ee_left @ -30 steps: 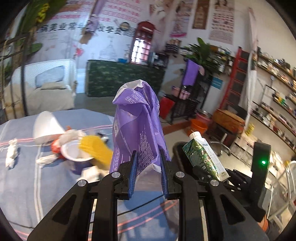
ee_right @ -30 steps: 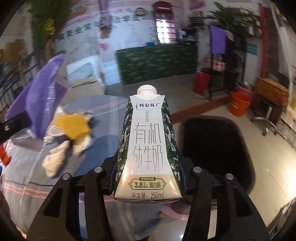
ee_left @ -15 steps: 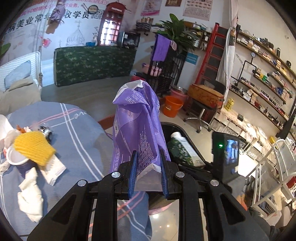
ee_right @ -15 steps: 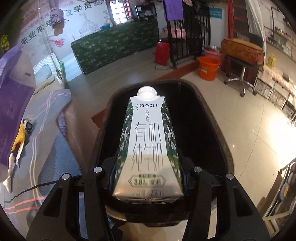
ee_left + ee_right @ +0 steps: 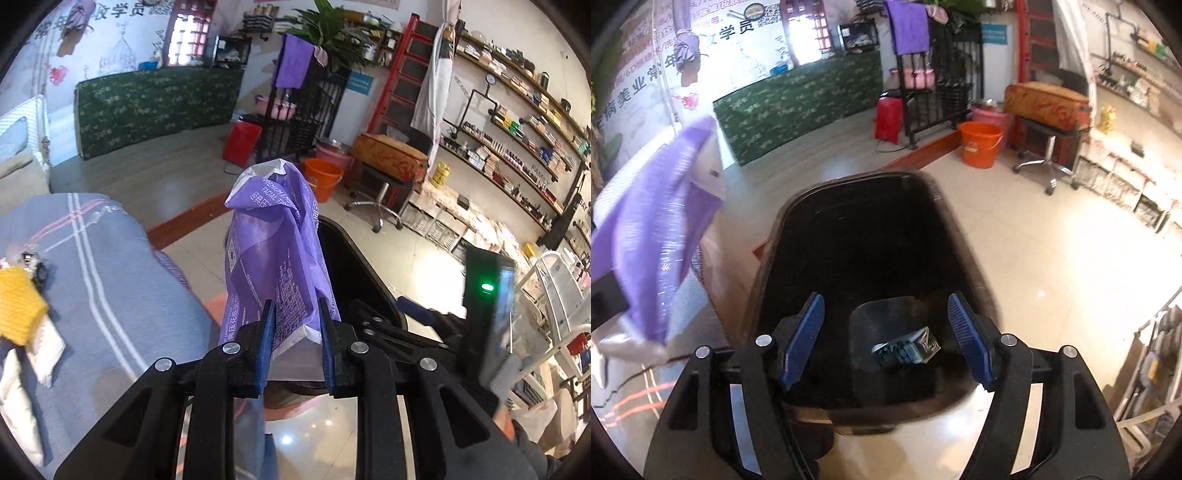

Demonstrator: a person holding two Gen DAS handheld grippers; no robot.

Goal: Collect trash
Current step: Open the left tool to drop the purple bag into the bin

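We saw a shop room: pale tiled floor (image 5: 1052,258), wall shelves (image 5: 517,110) packed with goods, green patterned counter (image 5: 155,107). A table under blue-grey striped cloth (image 5: 110,295) sat beside a black trash bin (image 5: 857,236). Our right gripper (image 5: 886,347) hung over the bin, jaws just spread apart, nothing between them; the milk carton (image 5: 908,349) lay at the bin bottom. Our left gripper (image 5: 295,343) was clamped on a purple tissue pack (image 5: 273,258) near the bin's edge.
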